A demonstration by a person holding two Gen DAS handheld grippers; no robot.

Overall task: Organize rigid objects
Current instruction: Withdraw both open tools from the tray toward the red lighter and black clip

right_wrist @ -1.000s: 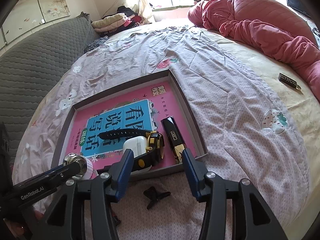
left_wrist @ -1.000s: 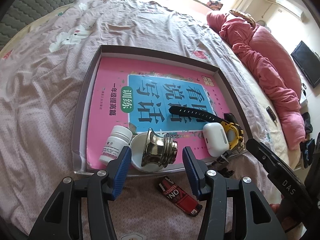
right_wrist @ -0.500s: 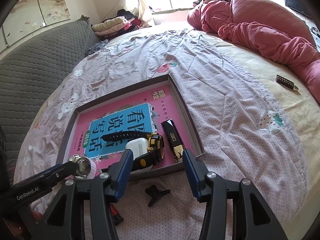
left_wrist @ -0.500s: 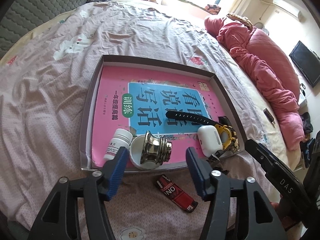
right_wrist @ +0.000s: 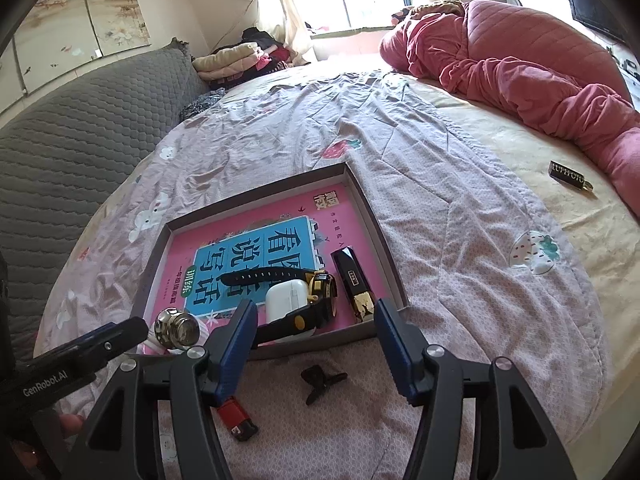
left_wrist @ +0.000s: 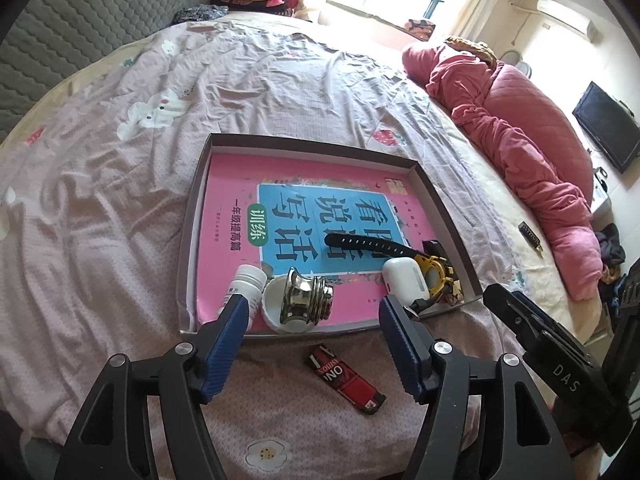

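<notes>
A shallow grey box (left_wrist: 436, 194) (right_wrist: 376, 222) lies on the bed with a pink book inside. On the book lie a white pill bottle (left_wrist: 246, 286), a white cup (left_wrist: 272, 306) with a metal knob (left_wrist: 306, 298) (right_wrist: 176, 328), a white earbud case (left_wrist: 402, 282) (right_wrist: 286, 300), a black-and-yellow watch (left_wrist: 434, 272) (right_wrist: 316, 292) and a black-and-gold bar (right_wrist: 354, 280). A red lighter (left_wrist: 346, 378) (right_wrist: 236, 418) and a small black clip (right_wrist: 320, 380) lie on the sheet in front of the box. My left gripper (left_wrist: 312, 342) is open and empty above the lighter. My right gripper (right_wrist: 314, 350) is open and empty above the clip.
A pink quilt (left_wrist: 532, 128) (right_wrist: 516, 52) is heaped at the right of the bed. A small black tag (right_wrist: 568, 176) (left_wrist: 530, 234) lies on the cream sheet near it. A grey padded headboard (right_wrist: 68, 132) runs along the left. Folded clothes (right_wrist: 240, 60) sit by the window.
Both grippers have pulled back and up from the box, so it looks smaller and farther. The left gripper's jaws have opened wider. The objects have not moved.
</notes>
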